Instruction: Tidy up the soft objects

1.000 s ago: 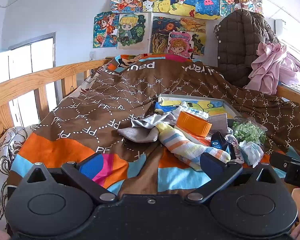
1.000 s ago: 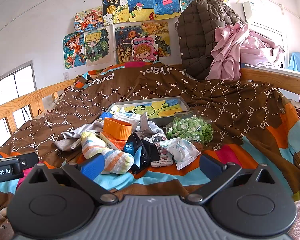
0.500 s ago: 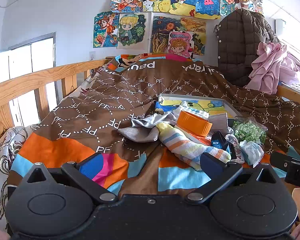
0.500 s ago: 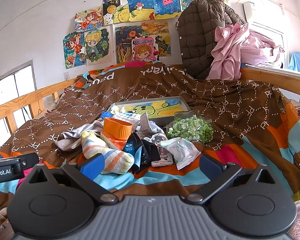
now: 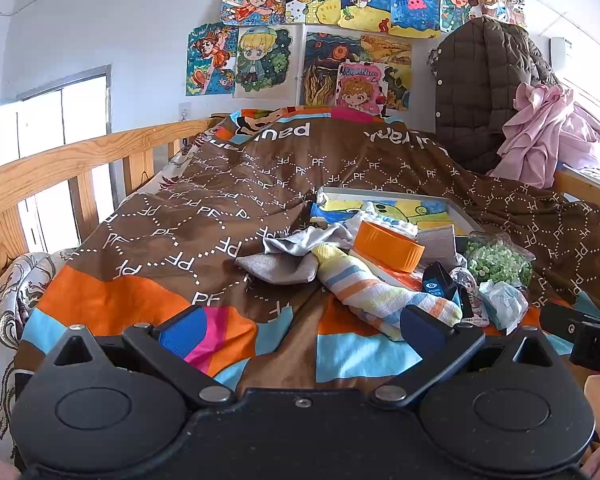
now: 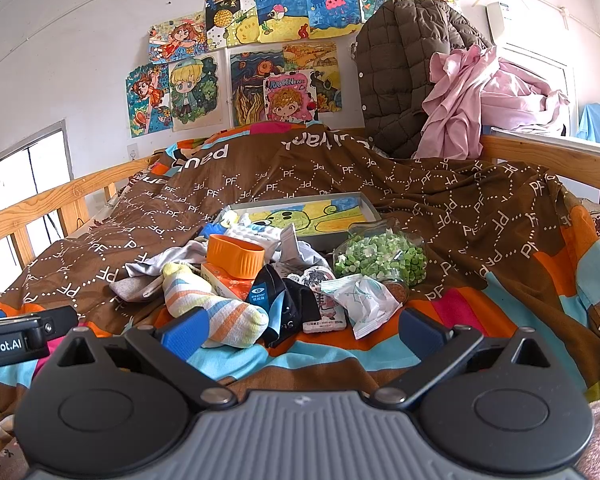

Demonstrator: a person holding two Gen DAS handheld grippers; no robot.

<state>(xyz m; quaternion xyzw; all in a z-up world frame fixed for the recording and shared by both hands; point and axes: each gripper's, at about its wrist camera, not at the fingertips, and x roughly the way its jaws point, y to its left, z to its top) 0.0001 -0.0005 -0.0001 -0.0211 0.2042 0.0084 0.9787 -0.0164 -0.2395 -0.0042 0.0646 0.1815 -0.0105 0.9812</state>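
- Change vs a sec ago: basically none. Both views match the earlier ones; pile and tongs sit the same, only a tiny wobble of the camera. Judgement: task not started, approach phase at most, no soft item lifted yet.
- Left tongs (image 5: 302, 330): fingers wide apart, nothing between them, hovering low over the bed w/ the pile at about 1 o'clock.
- Right tongs (image 6: 300, 330): also spread apart, empty; pile at 12 o'clock, just ahead of the tips.
- Striped sock (image 6: 214, 306): knit, pastel orange/blue/yellow bands, limp tube, lies at the near edge of the pile just beyond the right tongs' left finger. Prob. first pick.
- Grey cloth (image 5: 278, 266): flat, woven look, folded flap, at 9 o'clock of the sock, touching it; a paler silky grey piece behind it.
- Orange tub (image 6: 236, 256): rigid plastic, rounded, sits atop a small orange box mid-pile – not soft.
- Bag of green bits (image 6: 380, 258): clear crinkly plastic, bulging, at 3 o'clock of the tub.
- White wrapper (image 6: 360, 296): crumpled film, near the bag, at its 7 o'clock.
- Tray (image 6: 370, 210): shallow grey rim, painted picture inside, behind the pile at 12.
- Duvet (image 5: 204, 216): brown w/ dotted "PF" print, bright stripes near edge, rumpled; everything rests on it.
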